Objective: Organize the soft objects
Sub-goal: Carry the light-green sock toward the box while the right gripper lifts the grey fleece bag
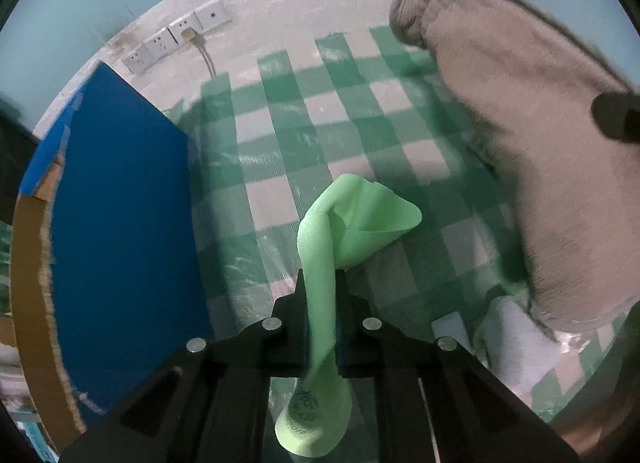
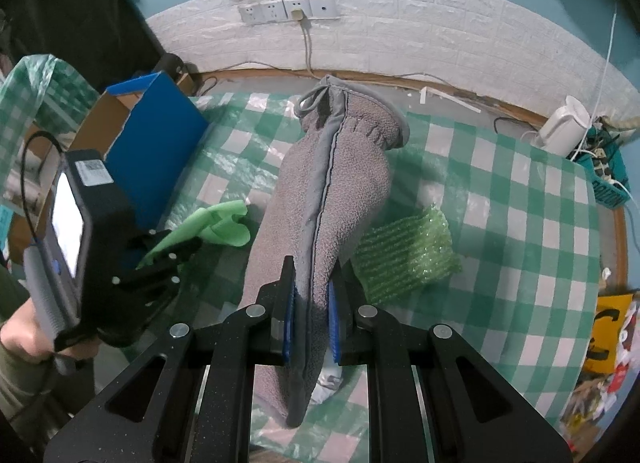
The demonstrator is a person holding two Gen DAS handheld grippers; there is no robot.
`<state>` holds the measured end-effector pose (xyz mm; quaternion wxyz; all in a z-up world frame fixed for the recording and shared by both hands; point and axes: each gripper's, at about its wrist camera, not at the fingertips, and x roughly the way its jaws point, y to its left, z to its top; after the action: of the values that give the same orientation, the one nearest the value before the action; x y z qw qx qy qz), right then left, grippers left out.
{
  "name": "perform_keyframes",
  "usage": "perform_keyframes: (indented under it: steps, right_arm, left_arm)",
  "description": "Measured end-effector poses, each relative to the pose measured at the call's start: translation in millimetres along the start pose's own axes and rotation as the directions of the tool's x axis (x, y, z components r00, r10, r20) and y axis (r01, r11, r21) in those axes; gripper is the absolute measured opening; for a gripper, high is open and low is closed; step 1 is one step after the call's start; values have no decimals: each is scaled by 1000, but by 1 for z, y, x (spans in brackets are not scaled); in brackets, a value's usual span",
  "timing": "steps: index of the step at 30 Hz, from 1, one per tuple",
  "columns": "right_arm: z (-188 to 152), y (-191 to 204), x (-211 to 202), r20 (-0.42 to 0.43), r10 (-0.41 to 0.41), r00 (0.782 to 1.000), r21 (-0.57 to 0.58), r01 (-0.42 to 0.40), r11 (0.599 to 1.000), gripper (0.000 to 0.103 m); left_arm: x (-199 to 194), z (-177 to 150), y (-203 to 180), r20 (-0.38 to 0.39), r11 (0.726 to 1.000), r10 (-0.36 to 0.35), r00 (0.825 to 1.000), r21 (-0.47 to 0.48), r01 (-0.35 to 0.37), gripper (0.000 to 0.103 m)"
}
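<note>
Both tools are busy: the left tool (image 1: 320, 283) has its fingers pressed together on a light green sock (image 1: 324, 263), which passes between them, one end dangling loose behind the fingertips and the other end folded ahead of them above the checked cloth of the bench (image 1: 280, 135). To this tool's left stands a blue cardboard box (image 1: 120, 191), close alongside. The right tool (image 2: 312, 291) is pinching a grey fleece mitt (image 2: 328, 191) between its blue pads (image 2: 289, 323); the mitt stretches forward from the fingers, its gathered cuff and small bow pointing towards the white brick wall (image 2: 400, 23), and its other end hangs down behind the grip. Just right of this tool, partly under the mitt, lies a green knitted cloth (image 2: 408, 255) flat on the bench. Off to its left the other tool shows with the sock in it, the box beyond. Something pale lies beneath the mitt, too hidden to make out.
</note>
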<state>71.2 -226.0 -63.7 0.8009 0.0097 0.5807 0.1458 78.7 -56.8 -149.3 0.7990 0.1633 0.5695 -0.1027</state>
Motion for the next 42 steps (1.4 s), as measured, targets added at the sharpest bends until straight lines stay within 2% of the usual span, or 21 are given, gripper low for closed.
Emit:
perform_keyframes:
  steps: [6, 19, 42]
  right_arm:
    - [1, 4, -5, 11, -3, 1000, -9, 4, 1000, 13]
    - [4, 12, -15, 28, -12, 1000, -23, 13, 1000, 13]
    - [29, 63, -48, 98, 37, 994, -106, -27, 994, 13]
  left_arm:
    - [-27, 5, 4, 68, 1000, 7, 998, -16, -6, 9]
    - [-77, 0, 13, 163, 998, 34, 986, -64, -23, 9]
    - [-127, -16, 63, 247, 974, 60, 967, -225, -3, 9]
